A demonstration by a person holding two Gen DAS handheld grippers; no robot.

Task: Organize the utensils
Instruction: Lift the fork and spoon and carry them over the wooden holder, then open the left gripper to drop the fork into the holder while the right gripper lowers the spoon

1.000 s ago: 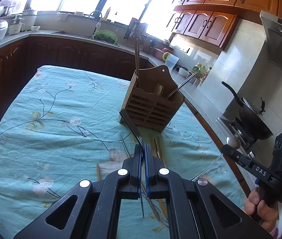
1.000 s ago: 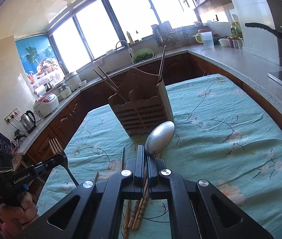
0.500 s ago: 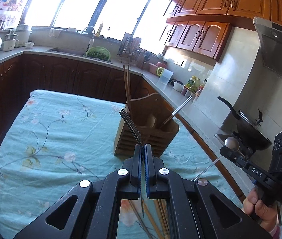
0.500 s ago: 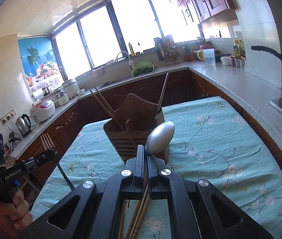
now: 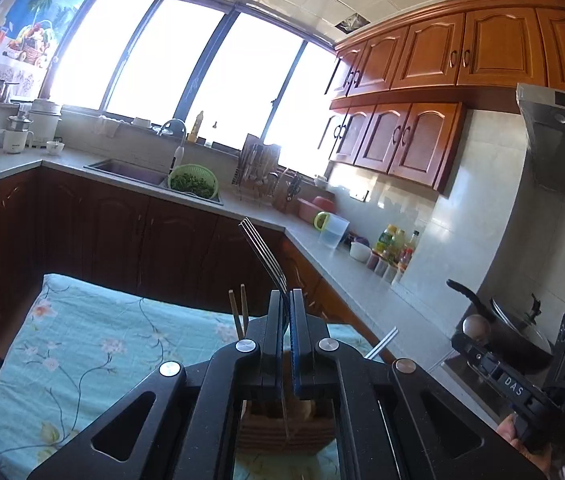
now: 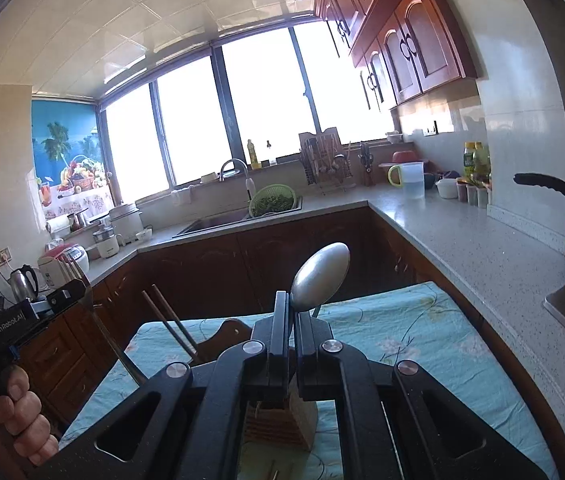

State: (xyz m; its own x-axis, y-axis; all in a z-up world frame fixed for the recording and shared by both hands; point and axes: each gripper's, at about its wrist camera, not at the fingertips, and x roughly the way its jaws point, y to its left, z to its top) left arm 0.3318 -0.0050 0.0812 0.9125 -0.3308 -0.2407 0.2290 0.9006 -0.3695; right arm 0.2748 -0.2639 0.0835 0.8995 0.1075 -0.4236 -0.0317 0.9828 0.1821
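My left gripper (image 5: 287,296) is shut on a metal fork (image 5: 261,249) whose tines stick up and to the left above the jaws. My right gripper (image 6: 291,308) is shut on a metal spoon (image 6: 320,273), bowl upward. Both are raised above the wooden utensil holder (image 5: 282,428), which stands on the table and is mostly hidden behind the gripper bodies (image 6: 278,416). Two chopsticks (image 5: 238,310) stand up out of the holder. The right gripper with the spoon shows at the right of the left wrist view (image 5: 478,330); the left gripper with the fork shows at the left of the right wrist view (image 6: 78,280).
The table wears a light blue floral cloth (image 5: 82,344). Dark cabinets and a grey counter (image 6: 482,240) wrap around it, with a sink (image 5: 130,170), a green colander (image 5: 193,179), a utensil rack (image 6: 324,160) and a black pan (image 5: 514,336) on the stove at right.
Both grippers have risen and tipped upward, still gripping fork and spoon. The holder has slid down behind the gripper bodies, and the loose chopsticks on the cloth have dropped out of sight.
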